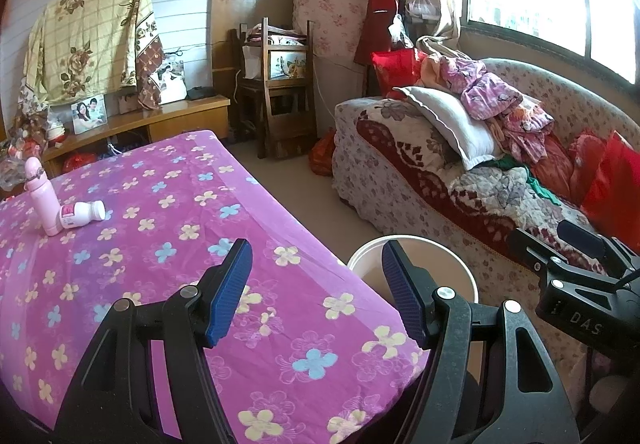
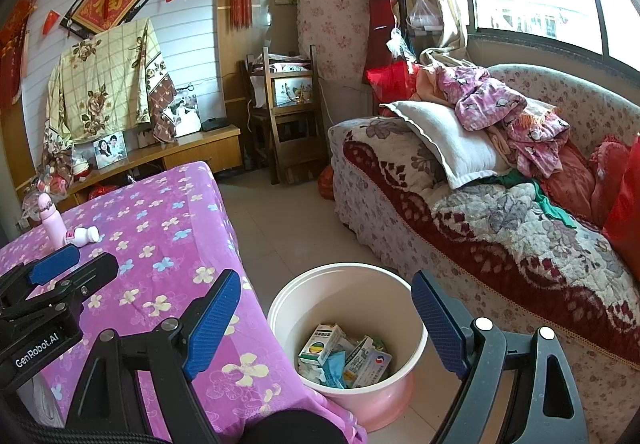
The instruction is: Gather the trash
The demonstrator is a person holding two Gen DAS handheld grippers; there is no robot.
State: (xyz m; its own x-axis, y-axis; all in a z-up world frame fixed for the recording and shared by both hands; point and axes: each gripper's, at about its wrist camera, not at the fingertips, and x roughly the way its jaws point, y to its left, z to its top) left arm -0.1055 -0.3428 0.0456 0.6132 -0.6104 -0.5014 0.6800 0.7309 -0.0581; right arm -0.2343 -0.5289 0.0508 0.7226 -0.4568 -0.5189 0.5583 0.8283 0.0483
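A pale pink bucket (image 2: 416, 328) stands on the floor between the table and the sofa; it holds small boxes and wrappers (image 2: 344, 358). Its rim shows in the left wrist view (image 1: 448, 256). On the purple flowered tablecloth (image 1: 200, 244) at the far left lie a small white bottle (image 1: 82, 212) on its side and a pink bottle (image 1: 42, 199) upright; both also show in the right wrist view (image 2: 84, 236) (image 2: 52, 222). My left gripper (image 1: 316, 284) is open and empty over the table's near corner. My right gripper (image 2: 326, 320) is open and empty above the bucket.
A sofa (image 2: 500, 228) piled with quilts, a pillow and clothes runs along the right. A wooden chair (image 2: 290, 115) stands at the back. A low wooden cabinet (image 2: 192, 155) with photo frames lies behind the table. Tiled floor (image 2: 288, 219) separates table and sofa.
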